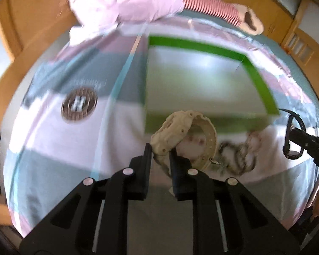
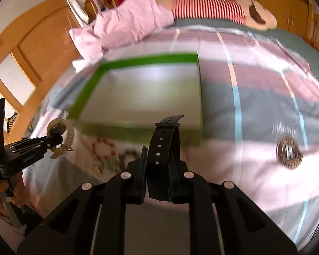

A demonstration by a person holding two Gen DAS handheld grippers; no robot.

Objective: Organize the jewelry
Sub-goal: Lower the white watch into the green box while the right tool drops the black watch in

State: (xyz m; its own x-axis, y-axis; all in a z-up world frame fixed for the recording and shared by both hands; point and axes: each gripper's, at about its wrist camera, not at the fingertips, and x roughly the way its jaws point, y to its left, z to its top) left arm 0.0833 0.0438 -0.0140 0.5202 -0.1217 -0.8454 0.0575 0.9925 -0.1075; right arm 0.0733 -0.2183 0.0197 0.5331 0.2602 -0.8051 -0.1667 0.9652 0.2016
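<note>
Watches are hanging in both grippers: left gripper [image 1: 160, 152] jaws pinching the beige watch [image 1: 176, 133], right gripper [image 2: 159, 159] jaws clamping the black watch [image 2: 167, 140], green box [image 2: 138, 61] ahead. Loose straps may be slipping, or snagging the box wall.

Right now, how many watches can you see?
2. A beige watch is clamped in the left tongs, and a black watch is clamped in the right tongs, both near the green box. The blurred jewelry on the bed could hide more.
</note>
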